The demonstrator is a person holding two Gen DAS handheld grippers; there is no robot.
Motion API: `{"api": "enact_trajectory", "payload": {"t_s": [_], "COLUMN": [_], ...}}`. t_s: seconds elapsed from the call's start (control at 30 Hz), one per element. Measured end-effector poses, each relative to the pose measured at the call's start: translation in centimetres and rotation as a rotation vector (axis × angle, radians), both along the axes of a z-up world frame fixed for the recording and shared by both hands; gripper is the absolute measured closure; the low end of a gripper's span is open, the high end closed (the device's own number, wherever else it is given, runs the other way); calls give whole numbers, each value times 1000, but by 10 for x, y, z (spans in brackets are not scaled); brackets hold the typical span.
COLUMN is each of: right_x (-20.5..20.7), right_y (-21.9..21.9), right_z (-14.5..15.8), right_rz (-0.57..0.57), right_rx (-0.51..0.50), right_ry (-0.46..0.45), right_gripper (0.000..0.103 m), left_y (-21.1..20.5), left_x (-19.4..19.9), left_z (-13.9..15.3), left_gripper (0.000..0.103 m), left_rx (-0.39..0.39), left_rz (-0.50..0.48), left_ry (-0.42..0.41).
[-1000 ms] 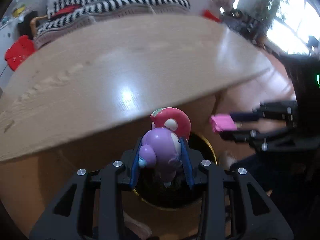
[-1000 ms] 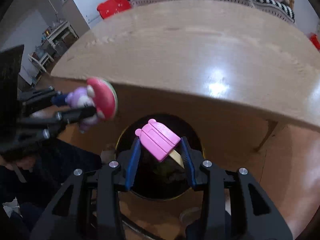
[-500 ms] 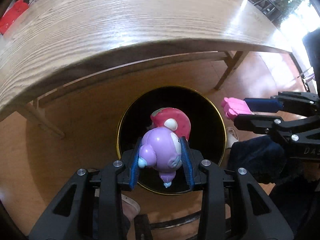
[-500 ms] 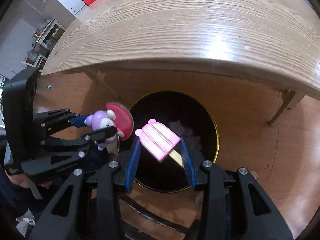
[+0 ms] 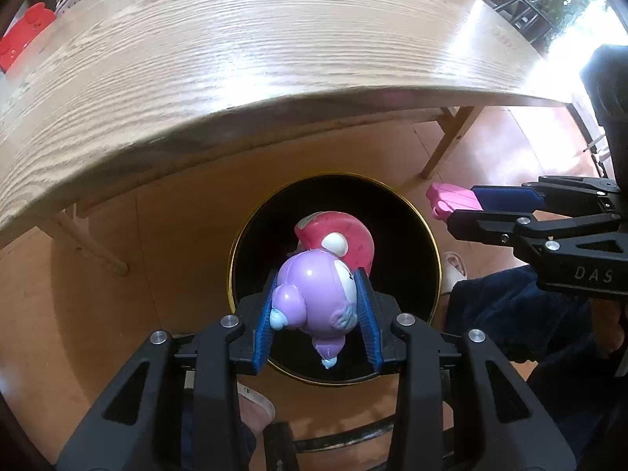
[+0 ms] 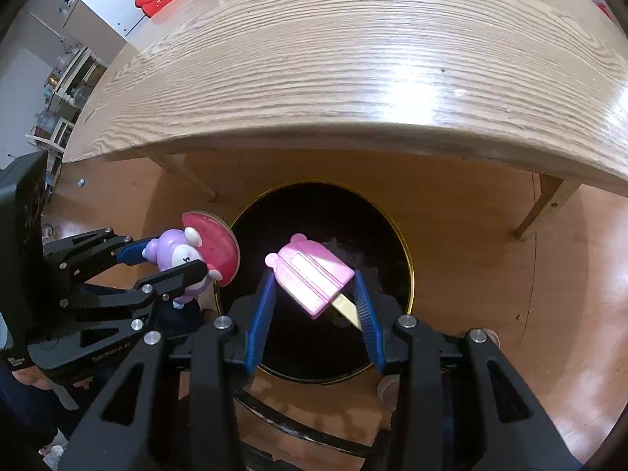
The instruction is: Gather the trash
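While both grippers hang over the black bin (image 5: pixel 251 243), the left gripper (image 5: pixel 318 314) has its jaws clenched on a purple toy figure (image 5: pixel 314 294). The right gripper (image 6: pixel 314 298) jaws clamp a pink toy ice lolly (image 6: pixel 310 274), below the wooden surface (image 6: pixel 353 59) edge.

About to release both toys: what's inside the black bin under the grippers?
In the right wrist view the black bin holds some pale crumpled trash near its far wall. The pink popsicle toy covers part of it; the rest is too dark to read.

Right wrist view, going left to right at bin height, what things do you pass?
Left gripper → purple toy → pink popsicle toy → bin's right rim → table leg.
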State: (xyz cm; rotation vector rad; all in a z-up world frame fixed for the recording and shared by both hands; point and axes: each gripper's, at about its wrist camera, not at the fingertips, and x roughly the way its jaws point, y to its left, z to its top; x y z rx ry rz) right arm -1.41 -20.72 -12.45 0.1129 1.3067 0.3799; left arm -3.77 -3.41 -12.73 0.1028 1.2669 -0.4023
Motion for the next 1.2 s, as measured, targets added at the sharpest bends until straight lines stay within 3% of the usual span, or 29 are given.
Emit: {"api": "enact_trajectory", "payload": {"t_s": [0.23, 0.4, 0.43, 0.57, 0.77, 0.97, 1.07, 1.2], "right_x": [0, 1, 1, 0, -2, -6, -10, -16], "right_y": [-2, -4, -5, -5, -4, -3, -1, 1], "right_z": [1, 5, 6, 10, 16, 30, 39, 58], "right_rz": [-2, -20, -20, -18, -16, -6, 1, -6], "right_rx": [5, 8, 9, 3, 24, 46, 46, 32], "right_ry": [-6, -22, -26, -49, -62, -98, -129, -234], "right_gripper": [61, 48, 47, 40, 29, 17, 16, 15], "left_y": [1, 1, 1, 1, -3, -6, -7, -5], "left_x": [2, 4, 4, 4, 1, -3, -6, -8], "left_z": [0, -2, -2, -1, 0, 4, 13, 29], "left_gripper": [64, 62, 59, 34, 14, 8, 7, 7], "left_rx": [-1, 4, 3, -3, 4, 24, 49, 57], "left_rz": [6, 9, 12, 12, -13, -34, -53, -64], "left_ry": [6, 10, 9, 0, -3, -16, -50, -109]}}
